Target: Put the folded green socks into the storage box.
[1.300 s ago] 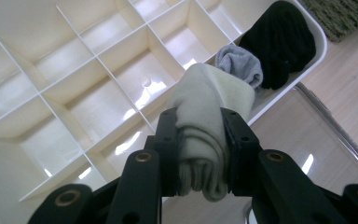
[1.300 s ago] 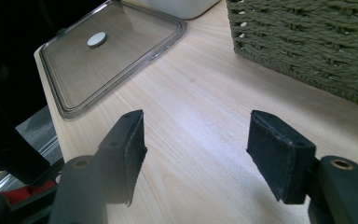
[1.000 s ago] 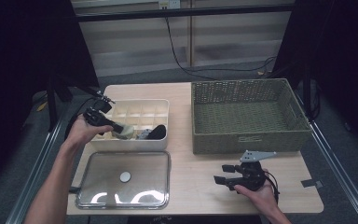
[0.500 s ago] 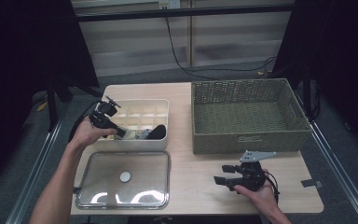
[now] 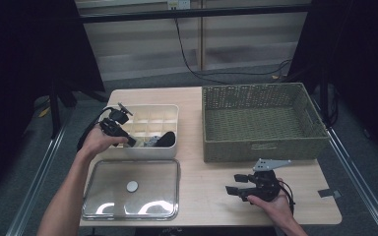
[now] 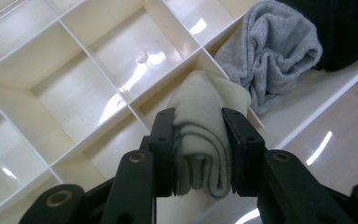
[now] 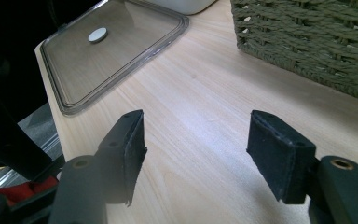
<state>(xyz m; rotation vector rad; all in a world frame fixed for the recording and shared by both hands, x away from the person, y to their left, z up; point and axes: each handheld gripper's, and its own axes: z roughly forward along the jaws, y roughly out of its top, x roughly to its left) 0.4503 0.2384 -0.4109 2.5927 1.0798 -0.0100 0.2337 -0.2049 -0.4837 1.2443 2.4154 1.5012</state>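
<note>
Your left gripper (image 6: 198,140) had dropped, compared with a second before, into the divided box (image 5: 170,150) at 10 o'clock on the table, its jaws just easing apart yet pressing a rolled cream sock (image 6: 200,140) over a front cell, at 7 o'clock from the grey sock (image 6: 270,51). Likely you were about to release it. Your right gripper (image 7: 191,149) rested wide open and empty at 5 o'clock.
</note>
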